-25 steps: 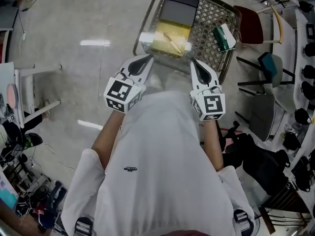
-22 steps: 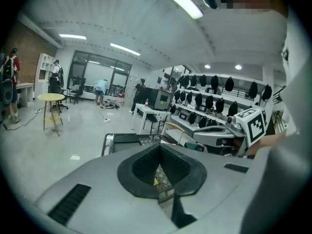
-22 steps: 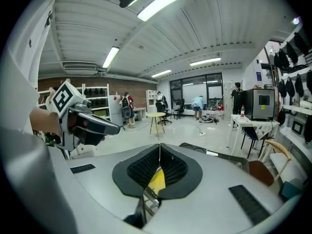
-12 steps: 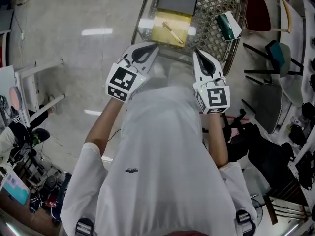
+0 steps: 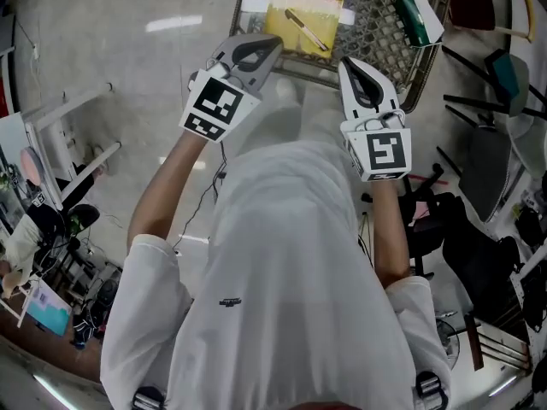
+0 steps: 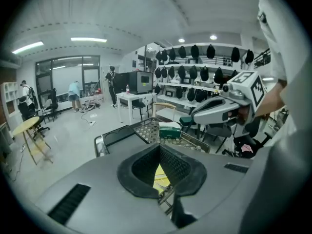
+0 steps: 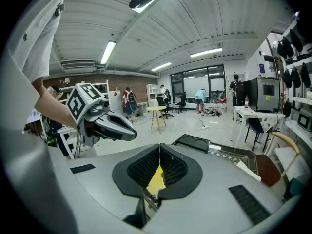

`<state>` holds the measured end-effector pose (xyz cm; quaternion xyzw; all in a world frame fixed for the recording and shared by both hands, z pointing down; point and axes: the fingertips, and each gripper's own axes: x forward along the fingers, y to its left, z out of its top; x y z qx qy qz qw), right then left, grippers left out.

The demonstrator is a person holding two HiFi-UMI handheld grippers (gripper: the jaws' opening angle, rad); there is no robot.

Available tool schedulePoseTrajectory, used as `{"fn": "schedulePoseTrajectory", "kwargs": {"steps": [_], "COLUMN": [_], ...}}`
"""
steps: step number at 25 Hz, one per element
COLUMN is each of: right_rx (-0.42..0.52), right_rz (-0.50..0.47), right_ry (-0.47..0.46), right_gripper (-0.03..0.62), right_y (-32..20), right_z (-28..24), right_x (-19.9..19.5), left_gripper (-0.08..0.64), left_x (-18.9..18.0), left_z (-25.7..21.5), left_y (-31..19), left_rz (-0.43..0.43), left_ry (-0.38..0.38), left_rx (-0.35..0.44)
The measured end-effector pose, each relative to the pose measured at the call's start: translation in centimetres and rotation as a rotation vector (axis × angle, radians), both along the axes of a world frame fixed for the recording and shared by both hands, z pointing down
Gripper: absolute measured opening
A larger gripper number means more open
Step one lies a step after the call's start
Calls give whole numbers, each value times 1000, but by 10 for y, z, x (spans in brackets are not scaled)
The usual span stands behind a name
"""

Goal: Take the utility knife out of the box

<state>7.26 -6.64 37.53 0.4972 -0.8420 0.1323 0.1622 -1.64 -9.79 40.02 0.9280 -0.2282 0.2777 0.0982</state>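
While my left gripper and right gripper hang closed and empty just before the wire cart, the utility knife lies slantwise in its yellow-bottomed box. I judge this the approach: next, one gripper must open over the knife

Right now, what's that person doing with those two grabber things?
A person holds a gripper in each hand in front of a wire cart. The left gripper and right gripper are both shut and empty, pointing toward a yellow box in the cart. The utility knife lies in that box, untouched.
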Motion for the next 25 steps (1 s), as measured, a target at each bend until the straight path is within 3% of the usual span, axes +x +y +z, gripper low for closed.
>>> {"fn": "schedulePoseTrajectory", "kwargs": {"steps": [12,21,22,23,25], "right_rx": [-53,-92,-96,-100,-105], "right_rz": [-41,-75,-78,-82,-89], "right_ry": [21,54,56,58,57], "right_gripper": [0,0,0,0,0], "right_y": [-24,-34,-35,-37,-39], "right_z": [51,88,92,97,104], "right_x": [-3,0,1,1,0], "left_gripper": [3,5,14,78,103], "left_x": [25,37,38,39,41], "left_z": [79,137,145,152,165], "left_y": [-24,-26,-26,-26,-26], "left_rz": [263,413,432,454,499], "left_ry": [-135,-236,-253,-271,-306], "left_rx": [29,33,36,40,52]}}
